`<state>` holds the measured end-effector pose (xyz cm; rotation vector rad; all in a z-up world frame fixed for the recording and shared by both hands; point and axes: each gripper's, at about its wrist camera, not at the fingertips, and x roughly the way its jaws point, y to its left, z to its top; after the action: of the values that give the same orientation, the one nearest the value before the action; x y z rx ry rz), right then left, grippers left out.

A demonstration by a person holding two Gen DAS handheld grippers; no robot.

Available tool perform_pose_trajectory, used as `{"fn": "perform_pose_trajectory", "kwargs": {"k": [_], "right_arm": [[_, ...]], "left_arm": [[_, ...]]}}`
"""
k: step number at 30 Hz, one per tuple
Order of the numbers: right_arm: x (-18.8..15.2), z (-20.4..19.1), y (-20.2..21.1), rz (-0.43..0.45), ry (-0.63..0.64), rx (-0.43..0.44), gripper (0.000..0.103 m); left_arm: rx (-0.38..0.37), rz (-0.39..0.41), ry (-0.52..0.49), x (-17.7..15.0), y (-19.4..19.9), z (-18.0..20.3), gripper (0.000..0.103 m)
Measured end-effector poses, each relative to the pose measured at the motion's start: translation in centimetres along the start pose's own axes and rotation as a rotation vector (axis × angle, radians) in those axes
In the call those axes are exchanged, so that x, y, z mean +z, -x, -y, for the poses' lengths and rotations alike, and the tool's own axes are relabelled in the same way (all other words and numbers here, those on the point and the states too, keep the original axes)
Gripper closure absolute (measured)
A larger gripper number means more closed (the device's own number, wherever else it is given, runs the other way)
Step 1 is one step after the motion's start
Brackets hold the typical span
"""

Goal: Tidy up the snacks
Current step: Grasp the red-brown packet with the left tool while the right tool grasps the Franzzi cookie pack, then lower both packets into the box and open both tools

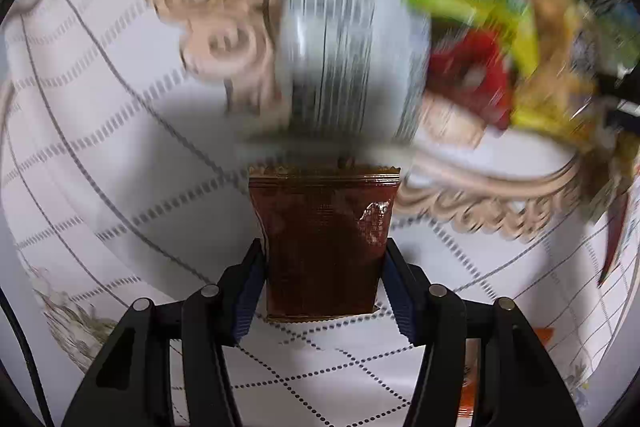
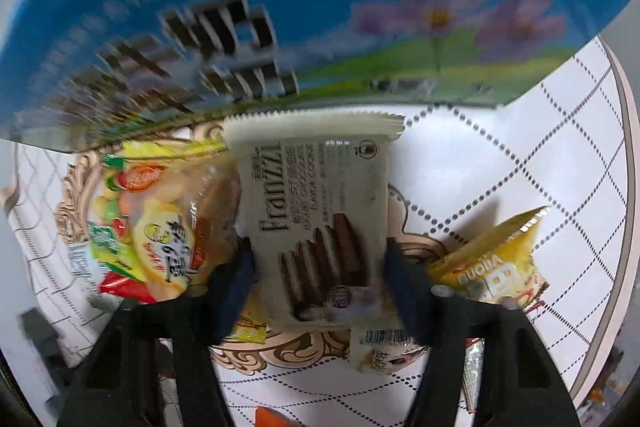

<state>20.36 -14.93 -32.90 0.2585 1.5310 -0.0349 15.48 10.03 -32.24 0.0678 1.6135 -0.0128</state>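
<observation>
My left gripper (image 1: pixel 324 259) is shut on a brown foil snack packet (image 1: pixel 324 239) and holds it above the white tablecloth, just short of an ornate beige-rimmed tray (image 1: pixel 480 187). The tray holds a blurred pile of green, yellow and red snack bags (image 1: pixel 480 39). My right gripper (image 2: pixel 320 267) is shut on a cream Franzzi wafer packet (image 2: pixel 316 219), held over the tray (image 2: pixel 72 203), where a yellow-green candy bag (image 2: pixel 152 223) lies at the left.
A blurred white ribbed object (image 1: pixel 344 59) stands in the tray behind the brown packet. A yellow packet (image 2: pixel 492 263) and a small barcoded packet (image 2: pixel 380 347) lie on the right. A large blue box with flowers (image 2: pixel 320 7) fills the back.
</observation>
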Motion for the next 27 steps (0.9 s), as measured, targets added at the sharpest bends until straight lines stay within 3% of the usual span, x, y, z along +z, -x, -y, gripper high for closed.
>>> {"fn": "perform_pose_trajectory", "kwargs": {"k": [5,13,16,20,27], "right_arm": [[-2.9,-0.9,1.0,-0.027,0.065,0.025,0.04],[-9.6,-0.8,-1.4,-0.157,0.093,0.04,0.04],[-9.9,-0.1,-2.8,-0.173,0.053,0.046,0.039],[-10.2,0.6,-3.8,-0.182,0.014,0.061,0.039],[-12.0,-0.8,-3.0,-0.142,0.039,0.057,0.042]], "left_arm": [[-0.014,0.043,-0.008,1.0,2.0,0.7,0.049],[-0.051,-0.022,-0.045,1.0,-0.5,2.6,0.048],[-0.044,-0.073,-0.063,0.5,-2.4,3.0,0.048],[-0.033,-0.062,-0.075,0.6,-3.0,3.1,0.048],[-0.019,0.006,-0.099,-1.5,1.3,5.1,0.051]]}}
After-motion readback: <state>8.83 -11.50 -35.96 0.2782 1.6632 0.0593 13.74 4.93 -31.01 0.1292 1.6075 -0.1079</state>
